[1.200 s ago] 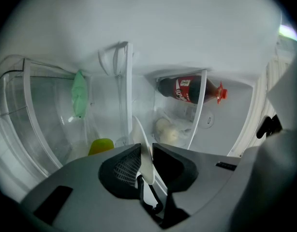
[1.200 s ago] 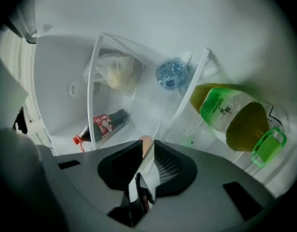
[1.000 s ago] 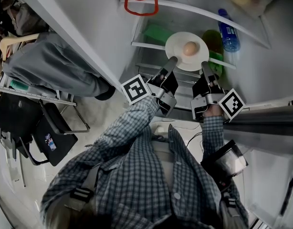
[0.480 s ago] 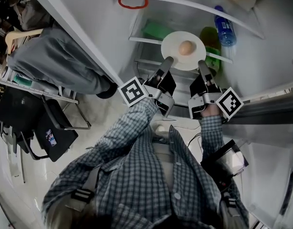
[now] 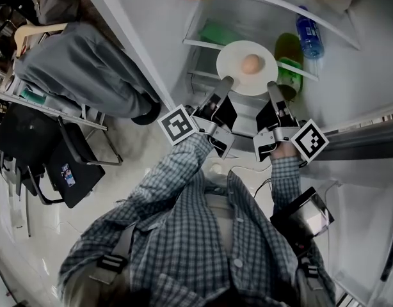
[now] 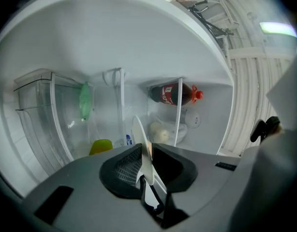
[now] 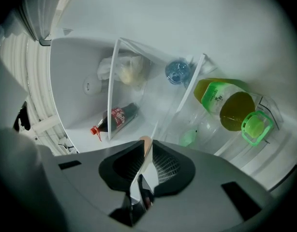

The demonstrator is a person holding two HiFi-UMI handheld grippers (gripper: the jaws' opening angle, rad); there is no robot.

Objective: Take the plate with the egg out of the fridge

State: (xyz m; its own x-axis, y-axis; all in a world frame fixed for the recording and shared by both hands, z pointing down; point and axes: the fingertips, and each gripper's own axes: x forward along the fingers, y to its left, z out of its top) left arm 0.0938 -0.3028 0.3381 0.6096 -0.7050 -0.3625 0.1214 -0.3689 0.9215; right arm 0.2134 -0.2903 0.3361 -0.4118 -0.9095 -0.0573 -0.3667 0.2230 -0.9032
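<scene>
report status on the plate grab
Left gripper shut on plate at its left rim, right gripper shut on its right rim. Egg mid-plate, plate level at the fridge front. Green bottle close on the right side.

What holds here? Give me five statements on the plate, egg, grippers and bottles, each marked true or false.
1. The left gripper and the right gripper are each shut on the rim of the plate. True.
2. The plate holds two eggs. False: a single egg lies on it.
3. The cola bottle stands upright. False: it lies on its side on a shelf.
4. The egg sits near the plate's middle. True.
5. The green bottle is clamped in the right gripper. False: that gripper holds the plate, and the bottle sits in the fridge beyond it.
</scene>
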